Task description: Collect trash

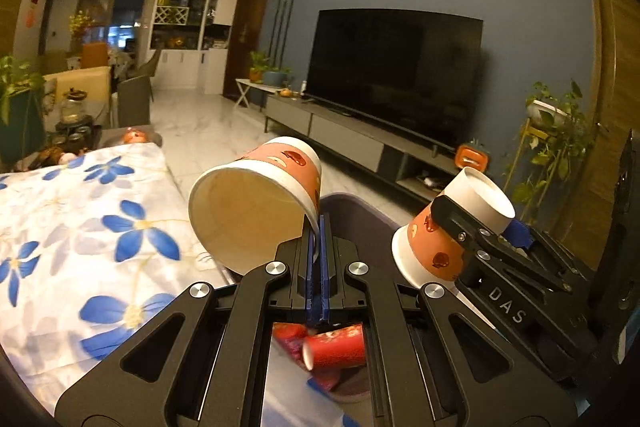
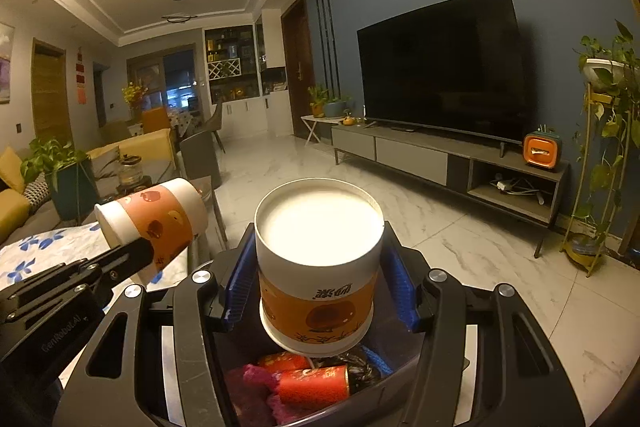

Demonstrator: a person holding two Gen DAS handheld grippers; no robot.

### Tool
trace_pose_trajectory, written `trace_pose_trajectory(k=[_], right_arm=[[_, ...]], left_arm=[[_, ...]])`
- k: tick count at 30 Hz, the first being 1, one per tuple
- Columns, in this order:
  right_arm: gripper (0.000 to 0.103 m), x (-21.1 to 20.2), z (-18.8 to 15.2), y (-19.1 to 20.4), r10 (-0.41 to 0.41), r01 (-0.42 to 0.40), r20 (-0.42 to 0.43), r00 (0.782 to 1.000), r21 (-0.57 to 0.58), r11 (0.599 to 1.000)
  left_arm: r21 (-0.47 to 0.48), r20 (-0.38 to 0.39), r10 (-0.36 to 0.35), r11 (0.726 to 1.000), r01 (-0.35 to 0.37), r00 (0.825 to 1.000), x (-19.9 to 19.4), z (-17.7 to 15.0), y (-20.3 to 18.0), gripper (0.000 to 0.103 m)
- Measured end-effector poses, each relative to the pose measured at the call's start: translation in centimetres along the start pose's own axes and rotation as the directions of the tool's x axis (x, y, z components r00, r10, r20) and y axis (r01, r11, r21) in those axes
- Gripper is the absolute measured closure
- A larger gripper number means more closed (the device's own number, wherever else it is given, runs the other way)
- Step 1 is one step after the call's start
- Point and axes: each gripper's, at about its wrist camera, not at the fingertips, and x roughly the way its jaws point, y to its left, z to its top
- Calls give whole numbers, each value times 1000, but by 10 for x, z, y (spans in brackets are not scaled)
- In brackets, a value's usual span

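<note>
A surface draped in a white cloth printed with blue flowers (image 1: pixel 80 227) filled the near left of the left wrist view, and its cloth lay bare where it showed. At its far end stood a glass jar (image 1: pixel 74 107) and small dark items too blurred to tell. To its right, white marble-patterned floor tiles (image 2: pixel 460 239) stretched away, carrying a long low grey TV cabinet (image 2: pixel 412 153) along the far wall and a tall plant stand (image 2: pixel 592 187) at the right.

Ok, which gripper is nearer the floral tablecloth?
Left. The left gripper, gripping a paper cup, is just beside the floral tablecloth; the right gripper, with its cup, is farther off, over the trash bin.
</note>
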Motion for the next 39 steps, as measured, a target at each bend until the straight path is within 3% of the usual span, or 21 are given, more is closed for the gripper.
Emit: trace_pose_trajectory(k=[8,11,13,15,19,22,25,27,39], right_arm=[[45,10,-2,-6,9,-9,2,1000,10,1000],[42,14,-4,-7,19,-19,-5,1000,12,1000],[40,16,-3,-10,23,-22,-17,1000,20,1000],[35,16,-2,-12,22,-22,-17,1000,21,1000],[30,7,0,-10,16,-16,-16,1000,10,1000],[17,-6,-2,-4,7,-8,-10,1000,-19,1000],[13,-24,-7,5,6,-6,-6,1000,-50,999],[6,-34,-10,10,19,-20,-17,1000,-55,998],[6,-110,-30,50,73,-76,-35,997,-112,991]], left_arm=[[2,-20,-36,999,36,999,20,-4,1,98],[-13,-18,-8,1000,7,1000,19,-6,9,80],[-40,-3,25,999,-26,1000,13,-7,18,51],[-77,13,72,995,-71,997,4,-9,29,37],[-117,12,158,981,-156,987,-15,-10,47,18],[-112,11,234,966,-232,972,-33,-14,55,11],[-103,10,289,953,-286,957,-52,-21,58,6],[-96,3,339,937,-337,941,-66,-25,59,6],[-72,60,451,892,-447,891,-164,-44,56,6]])
